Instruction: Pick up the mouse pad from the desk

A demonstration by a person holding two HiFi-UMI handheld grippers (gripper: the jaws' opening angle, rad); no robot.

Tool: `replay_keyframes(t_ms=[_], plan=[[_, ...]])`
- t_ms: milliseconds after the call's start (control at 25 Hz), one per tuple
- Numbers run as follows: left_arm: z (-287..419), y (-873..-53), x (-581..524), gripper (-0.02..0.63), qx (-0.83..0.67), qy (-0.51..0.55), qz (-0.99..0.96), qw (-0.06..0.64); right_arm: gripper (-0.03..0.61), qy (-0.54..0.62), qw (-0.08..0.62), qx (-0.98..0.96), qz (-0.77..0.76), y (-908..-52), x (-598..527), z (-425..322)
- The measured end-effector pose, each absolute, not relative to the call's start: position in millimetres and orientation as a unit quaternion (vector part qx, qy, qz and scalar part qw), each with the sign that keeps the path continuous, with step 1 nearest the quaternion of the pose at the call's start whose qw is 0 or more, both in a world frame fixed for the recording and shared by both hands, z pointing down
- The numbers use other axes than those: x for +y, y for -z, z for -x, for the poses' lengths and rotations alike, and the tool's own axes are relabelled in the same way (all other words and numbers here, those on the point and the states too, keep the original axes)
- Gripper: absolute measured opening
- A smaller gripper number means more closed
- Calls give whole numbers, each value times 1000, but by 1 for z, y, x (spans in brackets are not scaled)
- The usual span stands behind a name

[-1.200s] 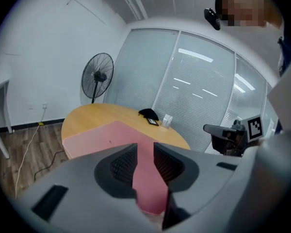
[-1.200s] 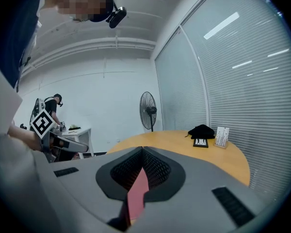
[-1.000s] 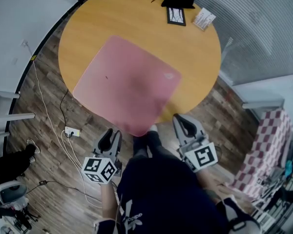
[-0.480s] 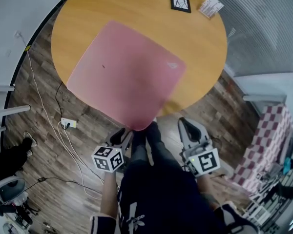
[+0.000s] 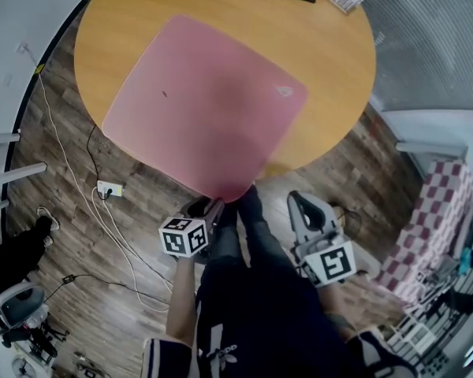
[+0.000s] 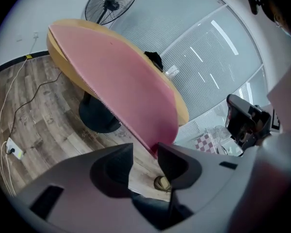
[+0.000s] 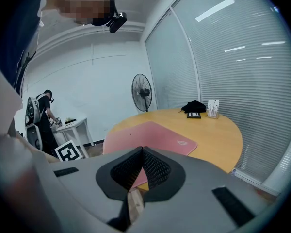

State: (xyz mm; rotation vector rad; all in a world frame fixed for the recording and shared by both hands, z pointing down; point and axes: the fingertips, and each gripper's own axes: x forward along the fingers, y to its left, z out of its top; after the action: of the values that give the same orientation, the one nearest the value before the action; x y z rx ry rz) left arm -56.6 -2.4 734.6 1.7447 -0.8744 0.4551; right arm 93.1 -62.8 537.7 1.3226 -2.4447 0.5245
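The pad [image 5: 205, 105] lies flat on the round bench [image 5: 335, 69], with one corner poking out past the bench's near edge, which is the handy bit. Since a second ago the left claw [image 5: 207, 209] has dropped in just below that overhanging corner. Its jaws have just been opening wide, and nothing's pinched yet, the corner sits right at the tips. The right claw [image 5: 303, 201] hangs off the bench's near edge too, closed on nothing. My guess is the grab comes next: slide onto the corner, squeeze, lift.
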Motion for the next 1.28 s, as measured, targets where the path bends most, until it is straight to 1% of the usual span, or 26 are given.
replay_keyframes(t_ms=[480,600,680,800,1000,1280], plan=[[39,-735,-13,138,-339,-153,-737,564,2,-188,161,-848,-469,-538,-68,-96],[38,-733,-13,129,-335,-150,-739,565,2,-181,162,-850,-467,-540,-68,-96],[38,-731,-12,120,-333,-144,-740,567,2,-181,161,-850,-467,-539,-70,-94],[38,-726,-12,85,-332,-133,-742,567,2,-177,159,-851,-468,-537,-71,-93],[39,-716,-14,48,-332,-131,-753,553,2,-167,152,-853,-470,-531,-76,-91],[37,-702,-17,34,-327,-129,-774,527,2,-144,143,-858,-473,-524,-79,-93]])
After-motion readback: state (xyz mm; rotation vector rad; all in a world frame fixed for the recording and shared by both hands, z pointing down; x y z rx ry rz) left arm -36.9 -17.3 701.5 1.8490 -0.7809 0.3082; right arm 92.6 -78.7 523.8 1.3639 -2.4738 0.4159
